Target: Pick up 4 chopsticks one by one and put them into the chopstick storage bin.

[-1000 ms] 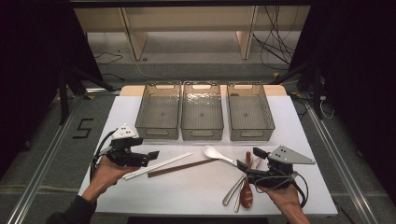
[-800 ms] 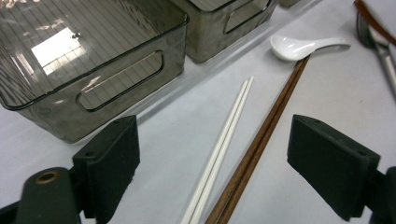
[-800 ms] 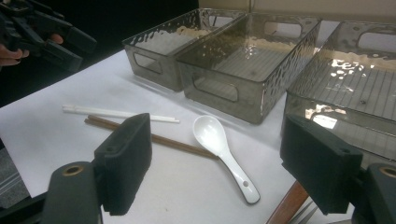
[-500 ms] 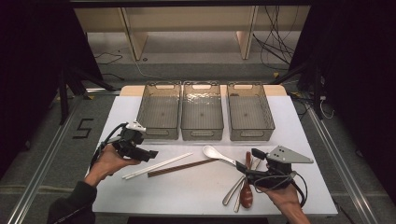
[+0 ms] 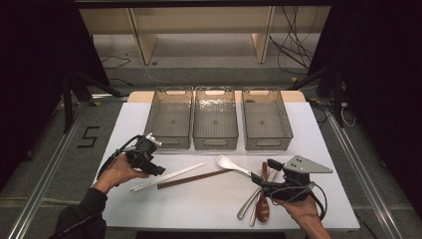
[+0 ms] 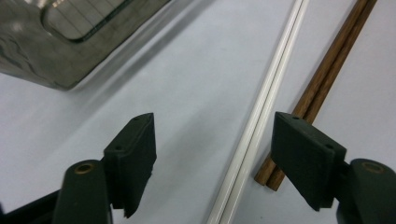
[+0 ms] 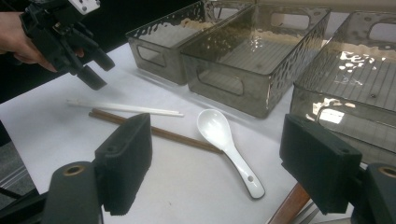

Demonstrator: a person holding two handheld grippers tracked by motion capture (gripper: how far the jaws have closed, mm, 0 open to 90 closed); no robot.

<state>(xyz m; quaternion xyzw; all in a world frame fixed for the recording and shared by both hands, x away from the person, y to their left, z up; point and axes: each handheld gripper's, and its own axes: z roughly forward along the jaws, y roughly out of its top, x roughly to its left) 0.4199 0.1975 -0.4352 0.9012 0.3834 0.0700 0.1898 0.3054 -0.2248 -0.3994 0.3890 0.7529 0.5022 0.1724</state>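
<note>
Hovering low over the table (image 5: 149, 204), my left gripper (image 5: 155, 168) stood with its jaws apart, having just been closing, the white chopsticks (image 6: 261, 116) lying between them on the sheet, untouched by either pad as far as I could tell. Item beside them: the brown chopsticks (image 6: 327, 74), parallel and just beside the white pair, their near end passing under the right-hand pad in the left gripper view. Item behind: the leftmost of three clear bins (image 5: 170, 118), near the white pair's far end. My right gripper (image 5: 263, 178) sat wide open, holding nothing, above the wooden spoon (image 5: 263, 201) and metal cutlery (image 5: 247, 203); the white ceramic spoon (image 7: 224, 140) lay ahead of it on the table.
</note>
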